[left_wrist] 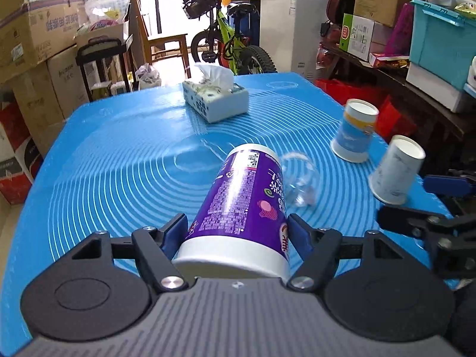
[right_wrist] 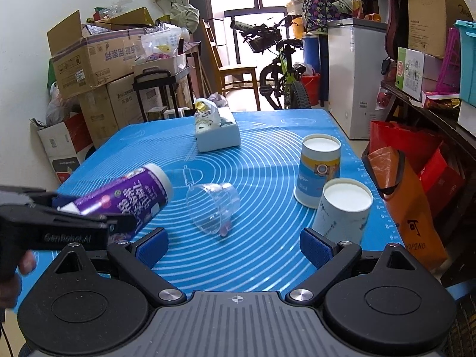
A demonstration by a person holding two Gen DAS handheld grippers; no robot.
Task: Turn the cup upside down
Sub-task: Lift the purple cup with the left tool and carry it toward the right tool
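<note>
My left gripper (left_wrist: 236,226) is shut on a purple paper cup (left_wrist: 238,205), tilted with its base pointing away, held above the blue mat (left_wrist: 119,163). In the right wrist view the same cup (right_wrist: 134,196) sticks out of the left gripper (right_wrist: 89,223) at the left. A clear plastic cup (right_wrist: 212,208) lies on its side mid-mat; it also shows in the left wrist view (left_wrist: 299,178). My right gripper (right_wrist: 235,247) is open and empty, just in front of the clear cup; it also shows in the left wrist view (left_wrist: 416,202).
Two paper cups stand upside down at the right: a blue and yellow one (right_wrist: 318,169) and a white marbled one (right_wrist: 342,211). A tissue box (right_wrist: 215,128) sits at the back of the mat. Boxes, a bicycle (right_wrist: 279,68) and shelves surround the table.
</note>
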